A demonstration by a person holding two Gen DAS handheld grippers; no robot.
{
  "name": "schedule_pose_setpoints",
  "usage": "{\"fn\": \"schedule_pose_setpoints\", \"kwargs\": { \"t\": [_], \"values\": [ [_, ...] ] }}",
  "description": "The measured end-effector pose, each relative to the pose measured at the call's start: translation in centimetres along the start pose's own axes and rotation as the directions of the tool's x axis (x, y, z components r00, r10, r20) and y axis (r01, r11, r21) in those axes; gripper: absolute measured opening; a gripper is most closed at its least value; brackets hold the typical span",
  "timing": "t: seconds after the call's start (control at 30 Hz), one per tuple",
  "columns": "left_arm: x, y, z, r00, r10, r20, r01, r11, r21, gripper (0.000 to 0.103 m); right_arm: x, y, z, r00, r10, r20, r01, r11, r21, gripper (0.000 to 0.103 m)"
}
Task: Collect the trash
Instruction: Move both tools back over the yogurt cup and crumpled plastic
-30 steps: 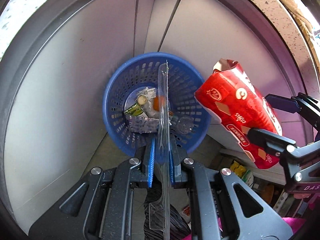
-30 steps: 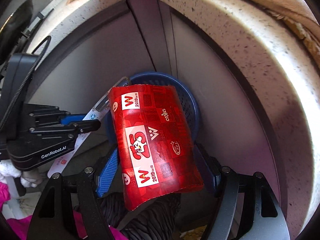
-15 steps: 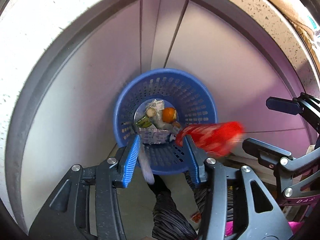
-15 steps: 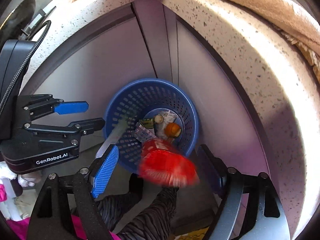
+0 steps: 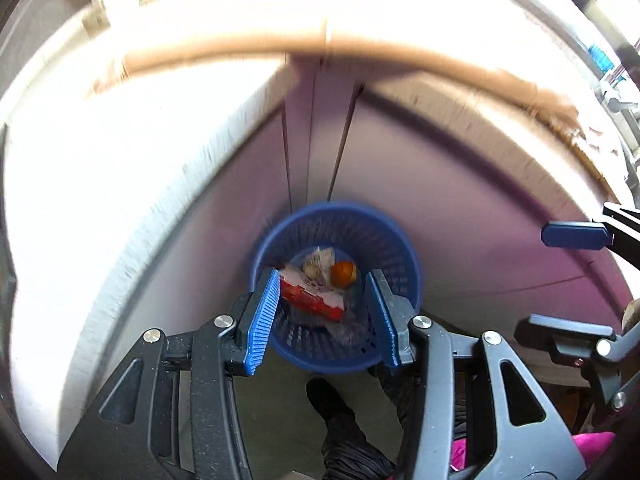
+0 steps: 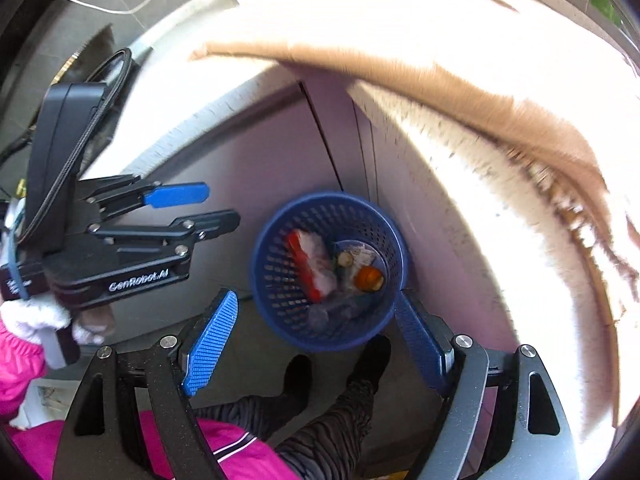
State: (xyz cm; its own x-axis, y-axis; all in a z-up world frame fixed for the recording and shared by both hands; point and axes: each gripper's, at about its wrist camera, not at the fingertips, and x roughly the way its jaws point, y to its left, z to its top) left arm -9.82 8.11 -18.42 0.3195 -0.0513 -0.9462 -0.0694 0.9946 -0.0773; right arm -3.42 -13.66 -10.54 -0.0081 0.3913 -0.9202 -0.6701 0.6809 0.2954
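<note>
A blue mesh waste basket [image 5: 396,252] [image 6: 280,236] stands on the floor against the cabinet doors. Inside lie a red snack bag [image 5: 310,298] [image 6: 310,268], an orange fruit [image 5: 344,274] [image 6: 369,279], clear plastic and other scraps. My left gripper [image 5: 324,320] is open and empty, well above the basket. My right gripper [image 6: 316,340] is open and empty too, also above the basket. The left gripper also shows in the right wrist view [image 6: 188,204], and the right gripper's fingers [image 5: 576,236] show at the right of the left wrist view.
A speckled white counter edge [image 5: 120,184] [image 6: 500,216] with brown cardboard on top overhangs the cabinet doors [image 5: 460,220]. The person's black shoes [image 6: 372,360] and striped legs stand just in front of the basket. A pink sleeve [image 6: 24,364] is at the left.
Both grippers opened and let go: the clear plastic piece and the red snack bag fell into the basket. Both grippers then lifted up and away, so the basket looks smaller.
</note>
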Motion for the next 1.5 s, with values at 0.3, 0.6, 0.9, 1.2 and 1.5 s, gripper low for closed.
{"fn": "schedule_pose_setpoints", "kwargs": {
  "t": [0.3, 0.6, 0.9, 1.2, 1.5],
  "values": [
    [-5.4, -1.0, 4.4, 0.991, -0.002, 0.136, 0.0, 1.0, 0.012, 0.054, -6.6, -1.3, 1.4, 0.996, 0.037, 0.084, -0.034, 0.999, -0.039, 0.081],
    [-6.4, -2.4, 10.6, 0.972, -0.005, 0.233, 0.006, 1.0, -0.006, 0.077, -10.4, -4.7, 4.7, 0.982, 0.022, 0.188, -0.012, 0.998, -0.055, 0.081],
    [-4.5, -3.8, 16.9, 0.967, 0.014, 0.256, -0.007, 1.0, -0.027, 0.081, -11.7, -10.6, 10.0, 0.967, -0.038, 0.251, 0.052, 0.997, -0.049, 0.082],
    [-1.0, -3.3, 23.1, 0.972, -0.027, 0.235, 0.052, 0.994, -0.099, 0.084, -9.5, -18.1, 17.4, 0.964, -0.063, 0.257, 0.069, 0.998, -0.015, 0.082],
    [3.2, -2.6, 29.2, 0.978, -0.053, 0.203, 0.086, 0.984, -0.159, 0.084, -6.1, -22.5, 23.4, 0.973, -0.09, 0.213, 0.106, 0.992, -0.067, 0.082]
  ]
}}
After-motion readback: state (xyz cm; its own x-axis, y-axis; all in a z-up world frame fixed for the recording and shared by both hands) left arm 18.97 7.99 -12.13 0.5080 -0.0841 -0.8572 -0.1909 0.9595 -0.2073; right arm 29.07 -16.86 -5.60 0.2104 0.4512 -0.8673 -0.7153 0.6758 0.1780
